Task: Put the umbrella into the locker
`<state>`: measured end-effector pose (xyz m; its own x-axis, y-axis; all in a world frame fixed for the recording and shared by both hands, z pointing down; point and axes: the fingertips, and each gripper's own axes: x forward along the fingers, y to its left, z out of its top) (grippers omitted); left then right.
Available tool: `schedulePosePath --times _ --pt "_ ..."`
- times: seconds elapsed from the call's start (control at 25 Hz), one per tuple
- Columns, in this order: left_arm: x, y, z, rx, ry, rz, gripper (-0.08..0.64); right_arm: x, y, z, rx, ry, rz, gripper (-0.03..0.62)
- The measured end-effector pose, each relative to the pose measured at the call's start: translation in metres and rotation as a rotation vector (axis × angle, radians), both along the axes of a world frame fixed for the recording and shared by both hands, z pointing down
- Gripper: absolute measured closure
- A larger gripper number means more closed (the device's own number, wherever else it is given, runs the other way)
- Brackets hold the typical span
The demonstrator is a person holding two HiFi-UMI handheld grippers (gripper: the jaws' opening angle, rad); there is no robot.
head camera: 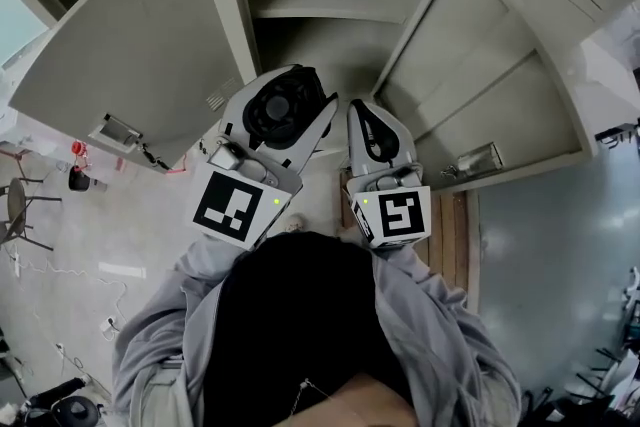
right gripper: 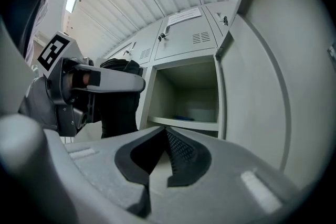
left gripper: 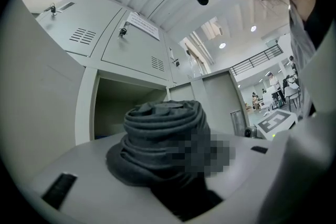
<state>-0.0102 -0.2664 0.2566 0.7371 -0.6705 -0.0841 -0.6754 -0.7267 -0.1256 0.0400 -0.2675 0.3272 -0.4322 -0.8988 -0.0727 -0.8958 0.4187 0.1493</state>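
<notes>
**umbrella at the locker mouth, not yet inside**

the umbrella, folded into a dark grey rolled bundle, is clamped between the jaws of the left gripper, which stand at a middling width around it. in the head view it is at the centre of the frame, in front of the open locker and outside it. one locker door fills the upper left and the other door the upper right.

the right gripper hangs just beside the left one, its jaws pressed together with nothing between them.

the step in hand looks like carrying the bundle into the open compartment. to do it well, keep the left gripper level and aim for the middle of the opening, clear of both door edges. lay the umbrella well onto the shelf before loosening the jaws, so that it cannot roll out. the right gripper is best kept out of the opening.
</notes>
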Motion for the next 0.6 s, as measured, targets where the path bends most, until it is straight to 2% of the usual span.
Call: schedulePosePath --times 0.12,0.28,0.48,0.6 --pt "0.002 -0.002 -0.007 0.039 -0.013 0.023 0.364 -0.002 -0.003 0.000 0.016 0.008 0.024 0.589" --pt "0.006 -0.005 -0.019 0.087 -0.019 0.030 0.365 -0.005 -0.005 0.000 0.010 0.008 0.007 0.589" --pt "0.009 -0.006 -0.038 0.124 -0.002 0.018 0.368 -0.024 -0.006 0.008 -0.058 0.047 -0.095 0.589" --pt "0.011 -0.006 -0.047 0.160 -0.017 -0.003 0.368 -0.038 -0.007 0.020 -0.099 0.061 -0.177 0.589"
